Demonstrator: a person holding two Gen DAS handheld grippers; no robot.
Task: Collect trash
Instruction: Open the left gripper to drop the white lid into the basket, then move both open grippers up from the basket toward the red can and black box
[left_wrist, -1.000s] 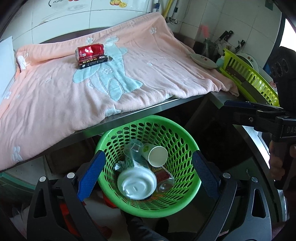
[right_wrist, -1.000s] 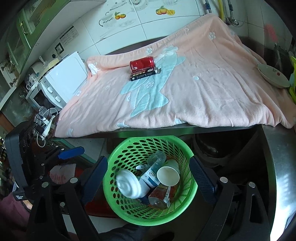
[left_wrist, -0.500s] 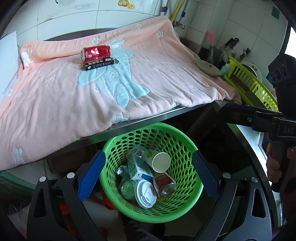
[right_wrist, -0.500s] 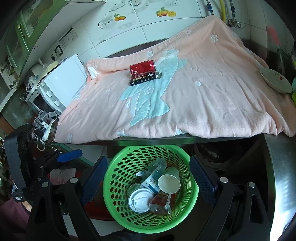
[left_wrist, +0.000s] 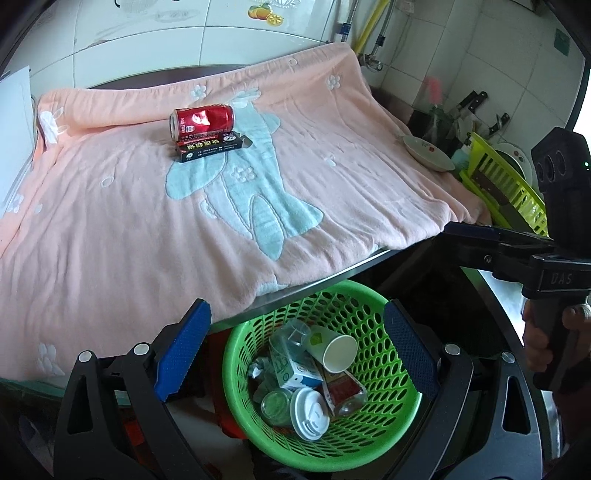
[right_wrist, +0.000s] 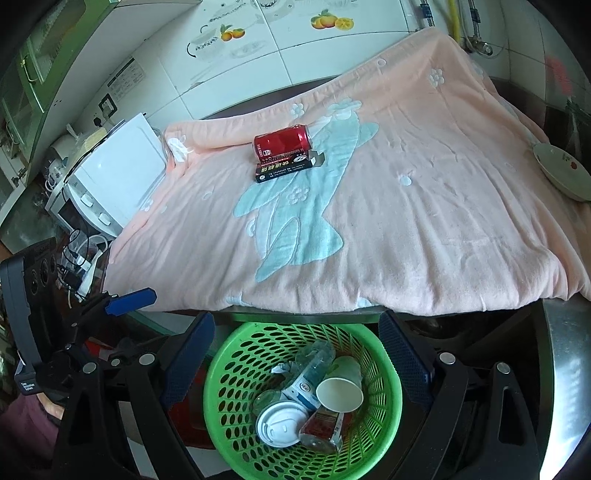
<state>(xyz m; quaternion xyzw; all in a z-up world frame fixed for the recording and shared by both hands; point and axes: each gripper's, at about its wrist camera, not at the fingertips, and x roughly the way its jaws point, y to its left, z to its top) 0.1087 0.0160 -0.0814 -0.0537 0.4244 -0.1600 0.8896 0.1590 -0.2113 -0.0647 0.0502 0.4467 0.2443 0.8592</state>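
Note:
A green perforated basket (left_wrist: 388, 435) (right_wrist: 384, 424) sits below the counter's front edge. It holds a paper cup (left_wrist: 338, 352) (right_wrist: 341, 391), a white lid (left_wrist: 309, 413) (right_wrist: 280, 422), plastic bottles and crumpled wrappers. A red can (left_wrist: 202, 120) (right_wrist: 282, 142) lies on its side on the pink towel (left_wrist: 110, 221) (right_wrist: 424, 229), touching a black box (left_wrist: 208, 147) (right_wrist: 284, 167). My left gripper (left_wrist: 295, 350) is open and empty above the basket. My right gripper (right_wrist: 297, 363) is open and empty above the basket too.
A shallow dish (left_wrist: 428, 152) (right_wrist: 563, 171) rests at the towel's right edge. A yellow-green rack (left_wrist: 506, 184) and knives stand at the right. A white appliance (right_wrist: 110, 181) and cables are at the left. Tiled wall lies behind.
Both grippers have lifted and tilted toward the counter, so the towel fills more of each view. The white lid dropped from the basket's top and settled among the trash.

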